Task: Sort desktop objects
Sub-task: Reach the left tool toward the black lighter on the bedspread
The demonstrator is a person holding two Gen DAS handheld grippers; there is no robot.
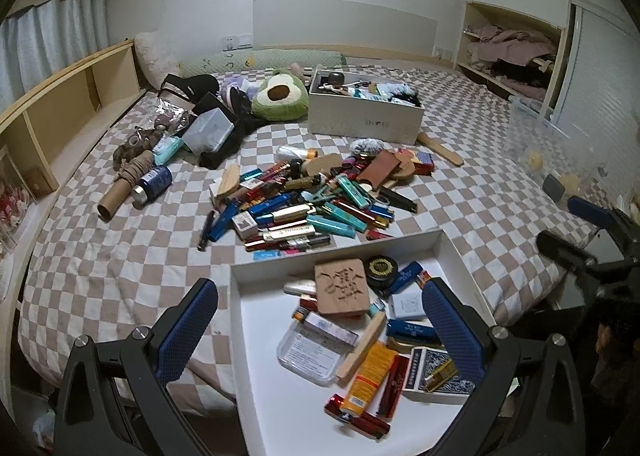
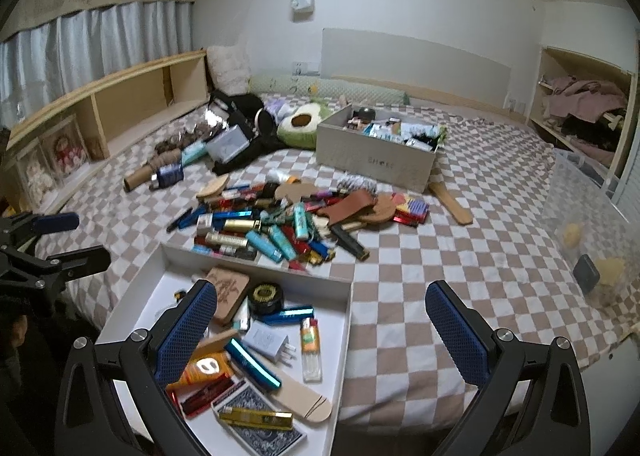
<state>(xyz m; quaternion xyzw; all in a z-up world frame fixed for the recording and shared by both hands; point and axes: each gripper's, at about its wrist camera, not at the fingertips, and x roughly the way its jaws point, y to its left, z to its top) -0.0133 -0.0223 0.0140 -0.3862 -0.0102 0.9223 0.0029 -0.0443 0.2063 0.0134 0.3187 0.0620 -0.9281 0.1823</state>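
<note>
While both claws hung spread and empty over the white tray (image 1: 460,252) | unsorted pile (image 1: 312,199) lay ahead on the bed | left gripper (image 1: 320,320) nearer; right gripper (image 2: 320,320) offset right.

One white tray (image 1: 460,256), one grey box (image 1: 360,115), one avocado plush (image 1: 280,95), one cardboard tube (image 1: 120,195).

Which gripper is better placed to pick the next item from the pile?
Probably the left gripper: open and empty, it points at the pile beyond the tray. The right gripper, also open, sits off to the side.
</note>
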